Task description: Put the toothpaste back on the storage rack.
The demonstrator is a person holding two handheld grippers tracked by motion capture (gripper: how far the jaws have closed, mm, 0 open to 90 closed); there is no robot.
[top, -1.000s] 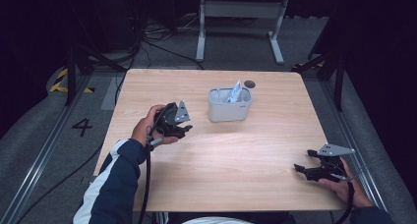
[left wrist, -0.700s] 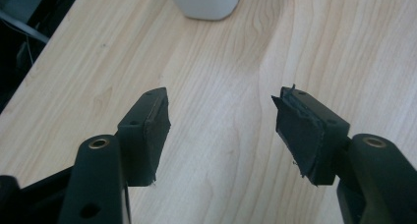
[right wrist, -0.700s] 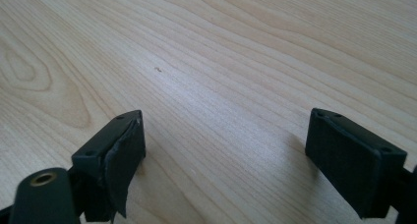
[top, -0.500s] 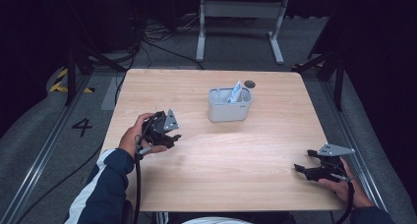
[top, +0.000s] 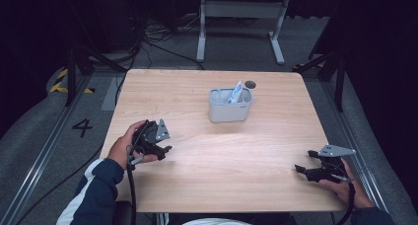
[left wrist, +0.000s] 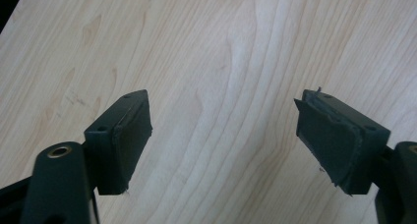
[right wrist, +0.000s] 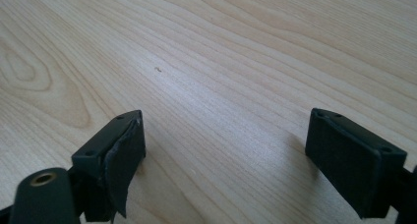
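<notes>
A grey bin (top: 230, 105) stands on the wooden table (top: 197, 92), back of centre, with a white and blue packet (top: 236, 93) sticking out of it. My left gripper (top: 162, 150) is held near the table's left front, well short of the bin. In the left gripper view it (left wrist: 223, 135) is open over bare wood, nothing between its pads (left wrist: 130, 135). My right gripper (top: 301, 169) rests low at the right front corner. The right gripper view shows it (right wrist: 226, 150) open too, with bare table between its fingers (right wrist: 351, 157).
A small dark round spot (top: 250, 84) lies on the table just behind the bin. Dark floor with cables and a metal stand (top: 239, 18) lie beyond the far edge. A rail and a painted number 4 (top: 82, 127) run along the left.
My left gripper has drawn back from beside the bin toward the table's left front, ending lower and nearer the person. The right gripper has stayed put.
</notes>
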